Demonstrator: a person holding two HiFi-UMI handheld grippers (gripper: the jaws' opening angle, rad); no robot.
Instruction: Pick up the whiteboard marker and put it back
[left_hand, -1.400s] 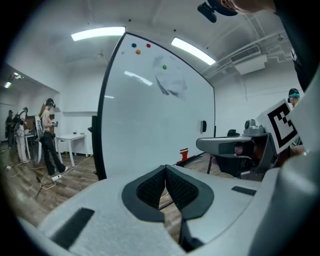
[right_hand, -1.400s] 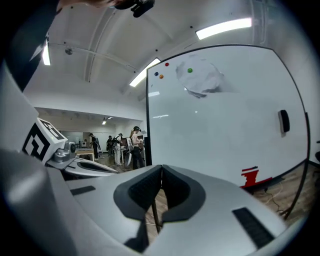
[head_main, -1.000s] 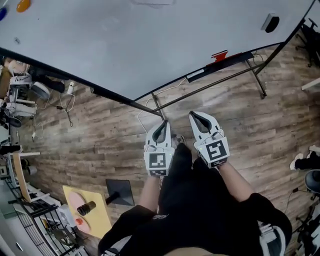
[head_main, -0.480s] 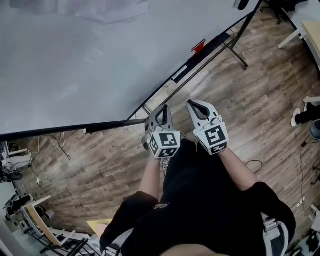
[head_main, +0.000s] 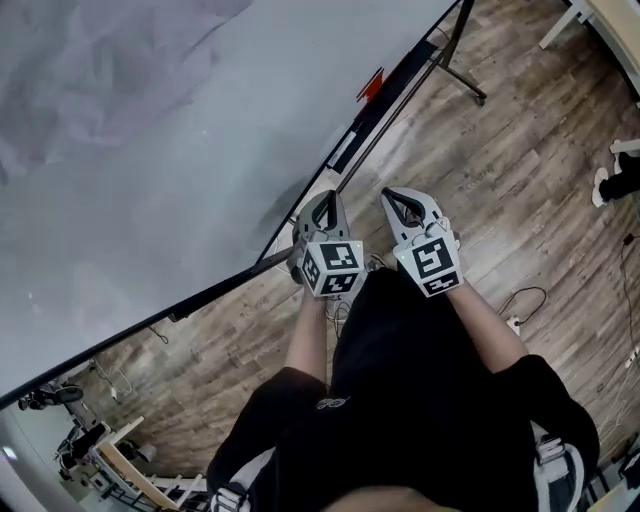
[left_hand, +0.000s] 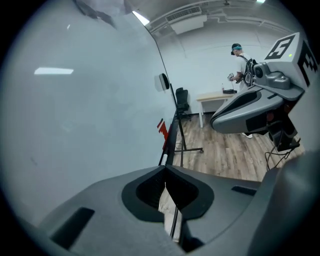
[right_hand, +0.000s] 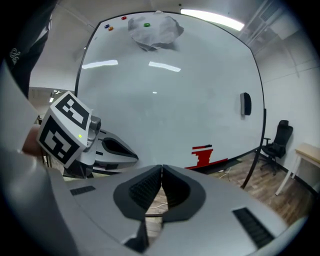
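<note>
You held two grippers side by side, and both were closed with nothing between the jaws. On your left gripper (left_hand: 165, 170) the tips met along a thin seam, and your right gripper (right_hand: 161, 167) showed the same, its ribbed pads pressed together.

One whiteboard (head_main: 150, 150) stood ahead of the left gripper and to its left. A dark tray (head_main: 400, 75) ran along its lower edge, away from the gripper tips. On that tray, well ahead of both grippers, sat one red object (head_main: 370, 85). Nearer the left gripper lay one short pale strip (head_main: 345, 150).

I could not make out the whiteboard marker for certain. The pale strip was too small to tell whether it was the marker or a label, and neither gripper touched it.

High on the board, far above the right gripper, hung one crumpled grey cloth (right_hand: 155, 30). At least three small coloured magnets (right_hand: 123, 18) were beside it, though the leftmost was too blurred to count surely. One dark eraser-shaped block (right_hand: 245, 104) clung to the board up and to the right of the right gripper.

Beyond the board's far end stood one black office chair (left_hand: 181, 100) and one pale table (left_hand: 215, 97), which the right gripper partly cut off. One other person (left_hand: 242, 60) stood by that table. The wooden floor (head_main: 520, 150) lay under both grippers.
</note>
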